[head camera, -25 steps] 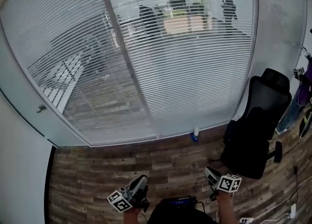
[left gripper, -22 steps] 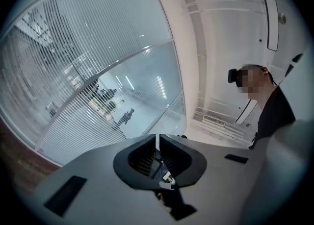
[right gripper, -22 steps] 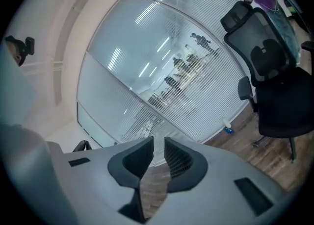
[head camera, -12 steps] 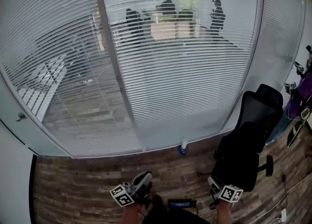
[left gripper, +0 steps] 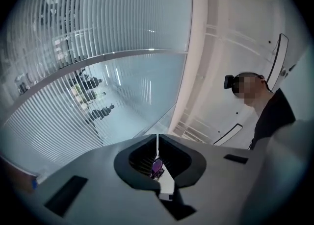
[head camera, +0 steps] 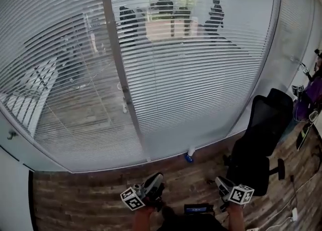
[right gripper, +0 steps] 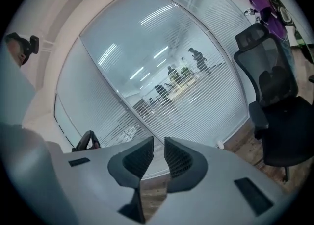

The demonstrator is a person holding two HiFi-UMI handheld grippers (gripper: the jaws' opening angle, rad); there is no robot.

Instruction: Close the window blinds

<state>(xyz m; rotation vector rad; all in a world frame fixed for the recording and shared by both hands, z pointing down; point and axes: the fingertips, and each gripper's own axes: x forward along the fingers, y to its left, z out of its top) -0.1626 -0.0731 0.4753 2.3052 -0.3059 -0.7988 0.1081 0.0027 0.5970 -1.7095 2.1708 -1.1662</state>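
Note:
White horizontal window blinds (head camera: 201,84) cover the glass wall ahead, and their slats stand partly open, so the room behind shows through. Both grippers hang low over the wooden floor, well short of the glass. My left gripper (head camera: 157,178) is at the bottom centre-left and my right gripper (head camera: 220,180) at the bottom centre-right. In the left gripper view the left gripper (left gripper: 157,137) points up at the blinds (left gripper: 98,47) with its jaws together and nothing held. In the right gripper view the right gripper (right gripper: 159,140) faces the blinds (right gripper: 196,101), jaws slightly apart and empty.
A white vertical frame post (head camera: 123,74) splits the glass. A black office chair (head camera: 261,139) stands at the right near the glass. A small blue and white object (head camera: 189,155) lies at the foot of the glass. Several people (head camera: 166,3) stand beyond the glass.
The foot of the glass wall now sits lower in the head view and the chair has shifted a little. Both grippers stay low, the left one slightly higher.

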